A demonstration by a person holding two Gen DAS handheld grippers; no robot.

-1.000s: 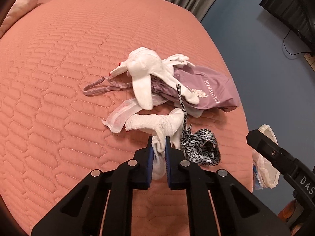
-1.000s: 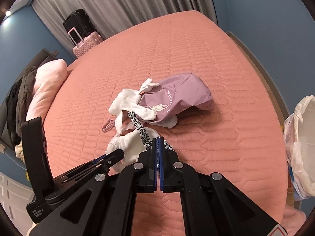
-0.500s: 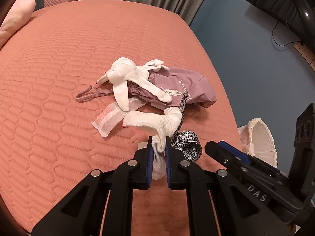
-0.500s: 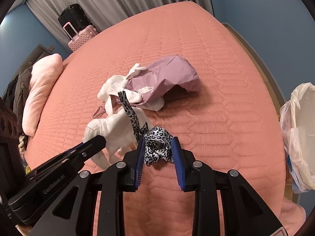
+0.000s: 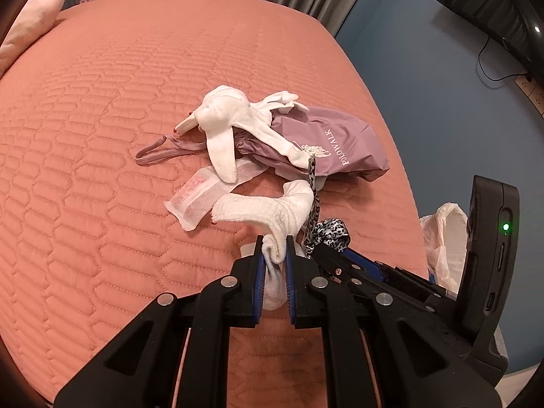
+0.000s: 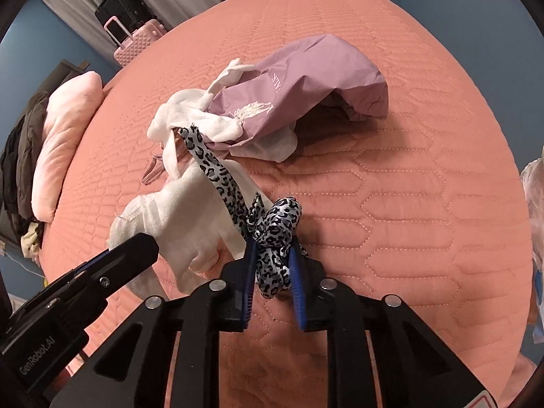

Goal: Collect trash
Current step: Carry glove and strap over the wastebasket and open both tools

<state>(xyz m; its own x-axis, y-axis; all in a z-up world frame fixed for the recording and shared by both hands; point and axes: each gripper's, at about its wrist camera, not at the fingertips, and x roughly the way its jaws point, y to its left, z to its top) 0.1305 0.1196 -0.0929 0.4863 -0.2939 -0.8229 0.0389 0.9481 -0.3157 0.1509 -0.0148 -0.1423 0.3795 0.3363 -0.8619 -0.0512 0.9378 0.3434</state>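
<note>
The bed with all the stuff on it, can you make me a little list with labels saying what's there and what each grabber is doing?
surface: orange quilted bed
left gripper: shut on a white sock
right gripper: jaws closing, leopard-print ribbon bunched between them
pile behind: purple bag, another white sock, clear wrapper, mauve strap
beside the bed: white plastic bag
far end: pink pillow, pink suitcase

The white plastic bag (image 6: 534,183) is cut off by the right edge. The leopard-print ribbon (image 5: 314,204) is partly hidden behind the white sock (image 5: 268,209).
</note>
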